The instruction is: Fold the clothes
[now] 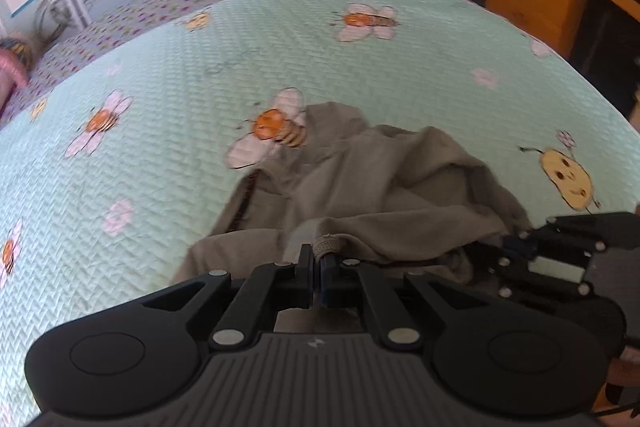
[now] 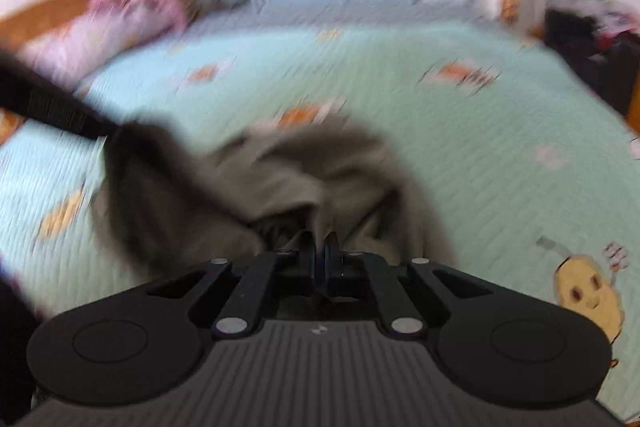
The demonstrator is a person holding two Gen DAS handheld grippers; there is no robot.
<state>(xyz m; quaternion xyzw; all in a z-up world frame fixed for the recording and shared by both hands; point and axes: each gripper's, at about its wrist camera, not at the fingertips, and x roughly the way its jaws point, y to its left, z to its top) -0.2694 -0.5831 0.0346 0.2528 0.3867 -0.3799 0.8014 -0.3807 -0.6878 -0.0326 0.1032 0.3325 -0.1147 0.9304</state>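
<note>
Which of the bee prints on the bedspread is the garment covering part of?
The orange bee just left of the grey garment's far edge; the cloth overlaps its tail. The other bees lie clear.

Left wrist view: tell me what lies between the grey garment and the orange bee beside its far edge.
Nothing. In the left wrist view the grey garment reaches the orange bee printed on the bedspread and overlaps its edge, leaving no gap.

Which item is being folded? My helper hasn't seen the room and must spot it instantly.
Find the mint-green bedspread printed with bees. Near its front edge lies a crumpled grey-brown garment, the only plain, unprinted fabric there, pinched by the left gripper and right gripper.
</note>
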